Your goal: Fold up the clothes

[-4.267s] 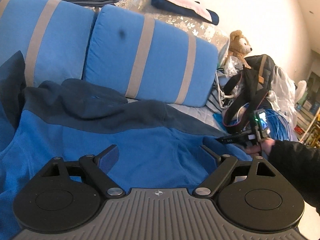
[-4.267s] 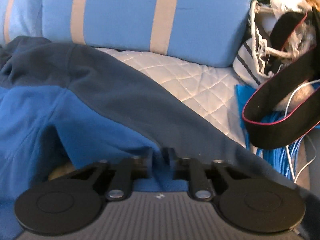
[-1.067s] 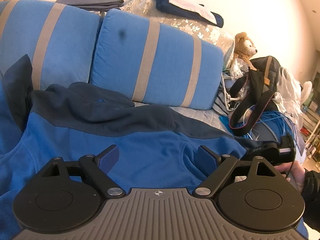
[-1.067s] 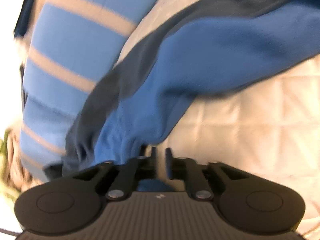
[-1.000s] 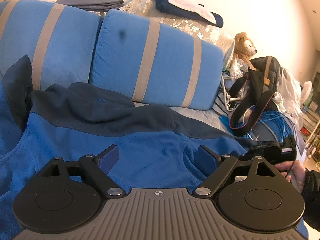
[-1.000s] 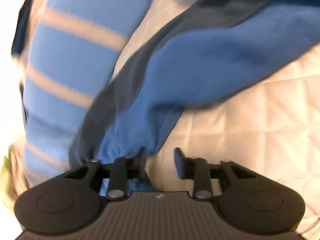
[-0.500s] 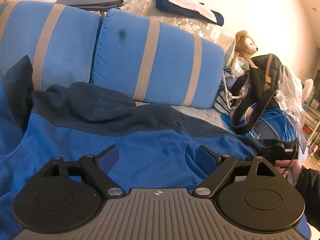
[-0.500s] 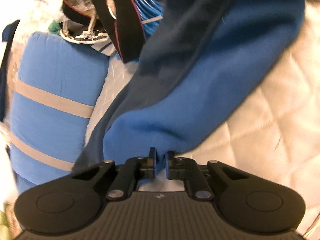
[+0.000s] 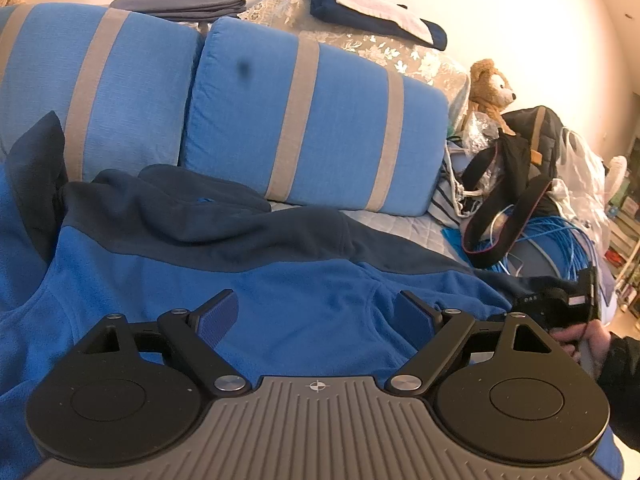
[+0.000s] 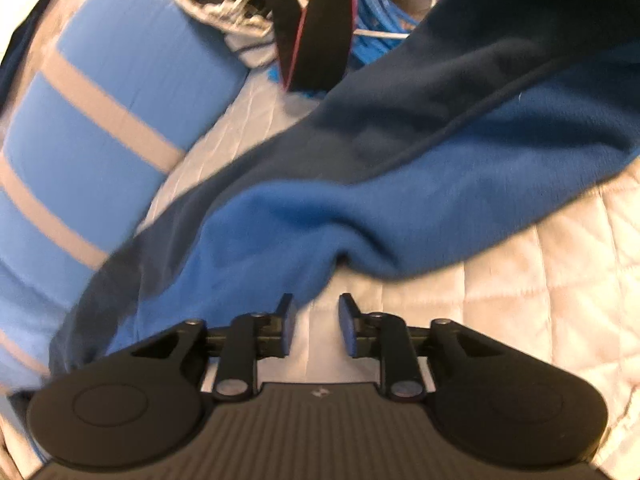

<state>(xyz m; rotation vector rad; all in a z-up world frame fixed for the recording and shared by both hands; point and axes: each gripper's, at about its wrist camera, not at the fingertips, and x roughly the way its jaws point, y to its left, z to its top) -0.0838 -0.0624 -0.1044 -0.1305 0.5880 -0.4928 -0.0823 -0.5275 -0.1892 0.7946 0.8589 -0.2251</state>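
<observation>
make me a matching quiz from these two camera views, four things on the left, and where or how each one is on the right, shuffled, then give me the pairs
Things:
1. teddy bear
2. blue fleece jacket
3. left tool
4. right tool

Places or states:
A. fingers partly open, with the sleeve edge just ahead of them, gripping nothing
B. spread out across the sofa seat
C. fingers wide open above the jacket's blue body
D. sitting at the far end of the sofa behind the bags

Pairs: 1-D, 2-B, 3-C, 4-A
</observation>
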